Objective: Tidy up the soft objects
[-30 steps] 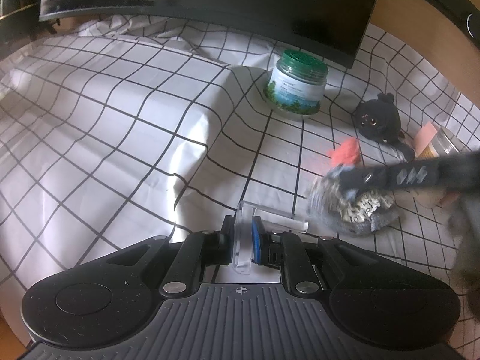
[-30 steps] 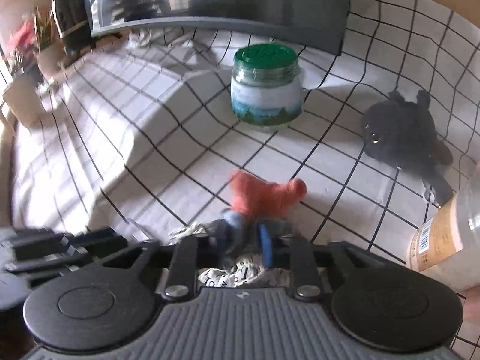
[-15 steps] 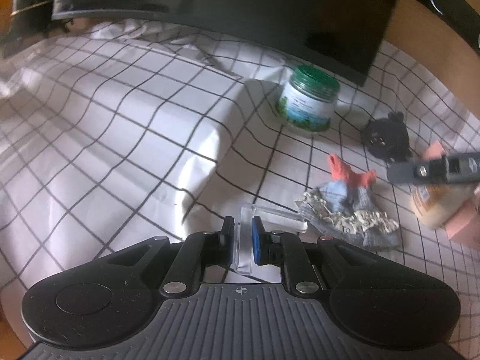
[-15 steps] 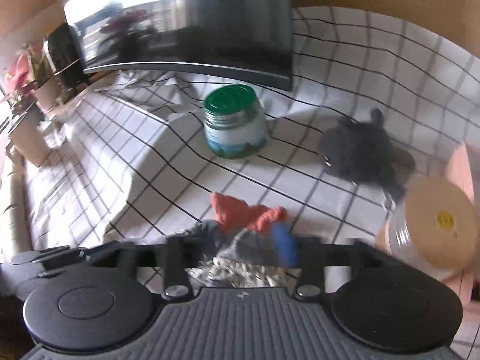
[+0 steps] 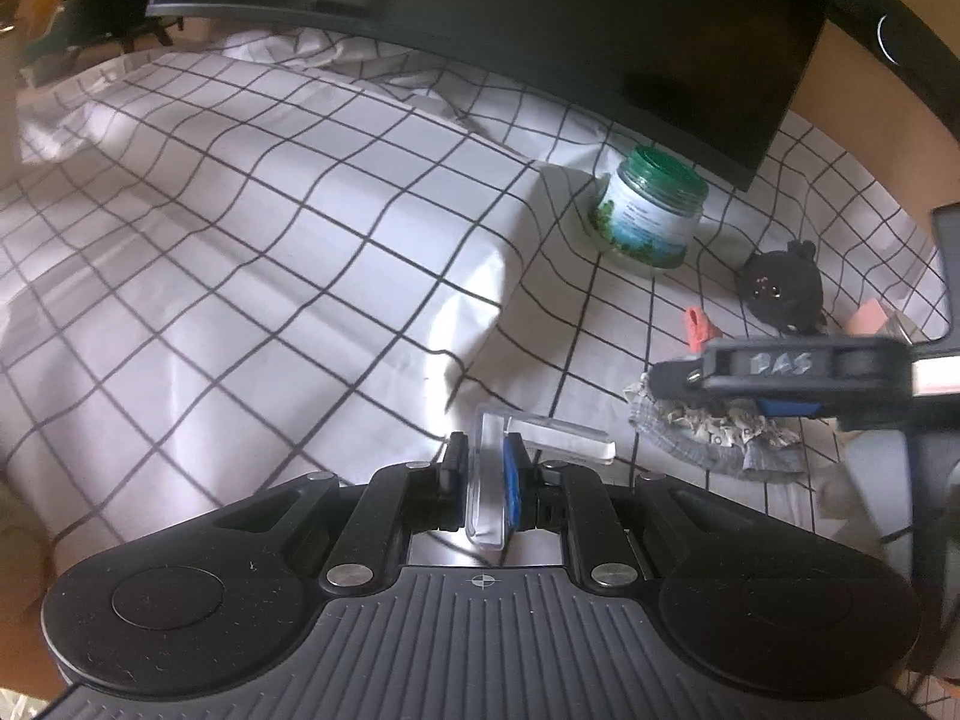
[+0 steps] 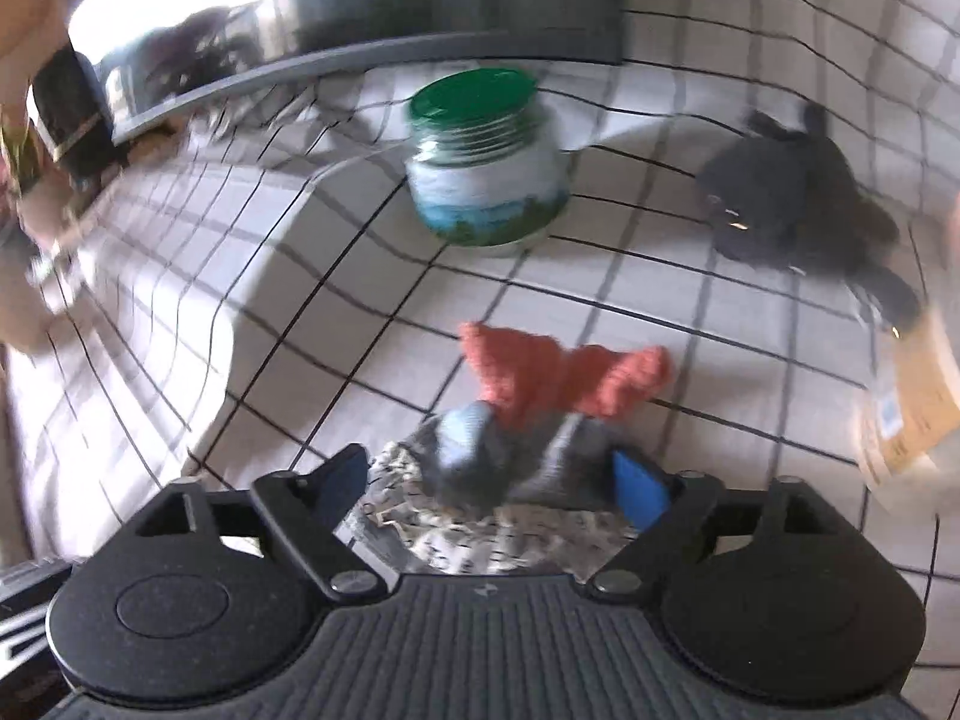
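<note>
Doll (image 6: 528,414) lies lengthwise between spread right tongs (image 6: 489,483), orange end toward jar (image 6: 487,162).

Wide bare stretch of black-gridded white tablecloth (image 5: 252,252) lies left of the objects. Dark flat monitor (image 5: 540,12) closes off the rear edge. Green-lidded glass jar (image 6: 486,162) stands just under the screen; black plush toy (image 6: 786,204) sits to its right, a cloth lane between them. Cork-lidded jar (image 6: 912,402) crowds the right margin.
</note>
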{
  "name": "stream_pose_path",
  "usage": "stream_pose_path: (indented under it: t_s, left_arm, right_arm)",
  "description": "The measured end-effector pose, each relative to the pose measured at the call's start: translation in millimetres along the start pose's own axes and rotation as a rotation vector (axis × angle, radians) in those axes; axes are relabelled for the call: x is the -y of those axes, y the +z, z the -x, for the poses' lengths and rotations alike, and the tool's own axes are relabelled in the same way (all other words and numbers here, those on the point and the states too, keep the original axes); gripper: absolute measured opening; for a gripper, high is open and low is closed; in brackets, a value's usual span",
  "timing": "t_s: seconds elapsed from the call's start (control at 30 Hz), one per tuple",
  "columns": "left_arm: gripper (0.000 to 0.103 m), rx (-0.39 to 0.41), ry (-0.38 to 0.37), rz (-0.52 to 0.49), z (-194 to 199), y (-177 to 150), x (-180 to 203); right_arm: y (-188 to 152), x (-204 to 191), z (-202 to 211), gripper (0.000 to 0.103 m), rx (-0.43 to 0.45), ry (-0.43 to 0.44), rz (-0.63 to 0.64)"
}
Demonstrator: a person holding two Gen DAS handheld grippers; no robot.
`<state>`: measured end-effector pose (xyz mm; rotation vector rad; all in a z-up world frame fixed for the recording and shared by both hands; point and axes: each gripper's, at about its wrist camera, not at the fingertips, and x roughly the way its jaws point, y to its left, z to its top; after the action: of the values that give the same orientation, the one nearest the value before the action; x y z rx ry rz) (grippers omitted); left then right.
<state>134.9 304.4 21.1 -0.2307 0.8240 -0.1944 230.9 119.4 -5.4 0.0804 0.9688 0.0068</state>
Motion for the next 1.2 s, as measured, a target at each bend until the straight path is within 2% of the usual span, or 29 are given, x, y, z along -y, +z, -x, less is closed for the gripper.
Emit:
stream_pose_path:
  t_s: [0.13,0.33,0.43,0.63,0.67,0.73,0.77,0.8,0.9,1.03,1.2]
  left_arm:
    - [0.015,0.003,0.003,0.019,1.9,1.6,-8.7]
    - [0.015,0.014,-0.007,0.028,4.2,3.7,-13.1]
    - [0.015,0.013,-0.011,0.032,4.0,2.6,-13.2]
    - [0.015,-0.001,0.0,0.023,4.6,-2.5,-13.6]
    - [0.015,-0.005,0.003,0.019,4.6,-3.1,-13.8]
    - [0.015,-0.009,0.011,0.015,4.3,-2.6,-13.6]
    - [0.015,-0.009,0.016,0.012,3.9,-0.5,-13.4]
    - [0.015,-0.005,0.022,0.009,3.6,2.2,-13.4]
    - [0.015,0.022,0.034,-0.017,4.0,18.4,-7.6]
    - [0.015,0.104,0.023,-0.089,10.6,54.9,17.3]
    - [0.015,0.222,-0.056,-0.174,20.0,106.7,75.5]
  right_arm:
    - [-7.1,-15.4,-5.8,0.103,0.006,-0.059,0.091]
    - [-7.4,-3.2,1.2,0.103,0.005,-0.039,0.036]
    - [-8.0,-10.3,-3.3,0.103,-0.016,-0.058,0.114]
    - [-23.6,-16.7,-0.8,0.1,0.086,-0.063,0.163]
    - [-23.2,-17.4,0.8,0.092,0.1,-0.06,0.172]
    - [-18.5,-19.5,4.1,0.066,0.109,-0.049,0.198]
    - [-14.8,-21.1,5.9,0.038,0.103,-0.051,0.221]
    - [-10.7,-22.2,7.7,0.024,0.098,-0.06,0.242]
    - [-1.4,-20.2,25.8,0.018,0.147,-0.077,0.276]
    - [21.3,0.1,76.8,0.017,0.241,-0.055,0.251]
    - [51.0,48.7,154.0,0.017,0.387,-0.095,0.188]
